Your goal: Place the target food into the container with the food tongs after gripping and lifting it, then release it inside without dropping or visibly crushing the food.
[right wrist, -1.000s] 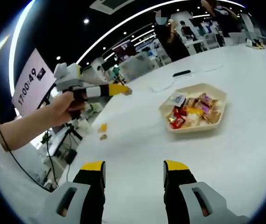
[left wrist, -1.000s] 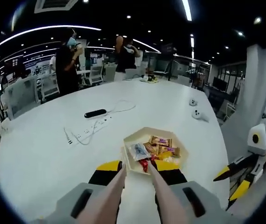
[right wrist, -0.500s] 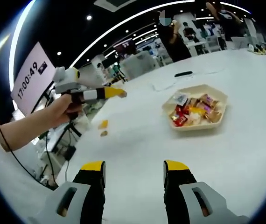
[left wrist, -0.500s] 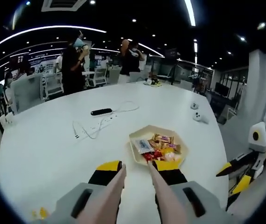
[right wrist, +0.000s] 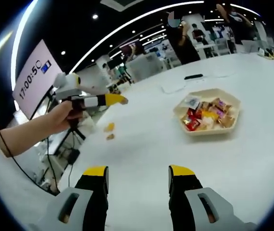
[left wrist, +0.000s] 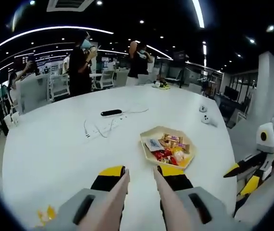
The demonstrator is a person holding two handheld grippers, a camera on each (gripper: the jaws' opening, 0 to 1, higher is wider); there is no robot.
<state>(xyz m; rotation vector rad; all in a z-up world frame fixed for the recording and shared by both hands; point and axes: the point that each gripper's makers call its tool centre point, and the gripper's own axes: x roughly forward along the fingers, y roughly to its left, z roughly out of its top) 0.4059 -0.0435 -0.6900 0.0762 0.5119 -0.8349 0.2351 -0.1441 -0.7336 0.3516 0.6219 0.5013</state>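
A beige six-sided container (left wrist: 151,153) with wrapped snacks sits on the white table (left wrist: 55,154), just beyond my left gripper (left wrist: 141,171). That gripper is shut on pale pink food tongs (left wrist: 119,198), whose two arms stand slightly apart with nothing between them. Small yellow food pieces (left wrist: 45,214) lie at the lower left. In the right gripper view a hand holds the left gripper (right wrist: 114,99) above the yellow pieces (right wrist: 109,127), left of the container (right wrist: 182,109). My right gripper (right wrist: 138,172) is open and holds nothing; it also shows at the table's side (left wrist: 245,175).
A black bar-shaped device (left wrist: 111,112) and a white cable (left wrist: 97,129) lie beyond the container. Two white controllers (left wrist: 205,119) rest at the far right. People (left wrist: 81,62) stand past the table's far edge. A timer screen (right wrist: 31,82) is at the left.
The left gripper has drawn back from the container, so it looks smaller and farther, and the yellow pieces have come into its view. The right gripper's jaws stay as they were.
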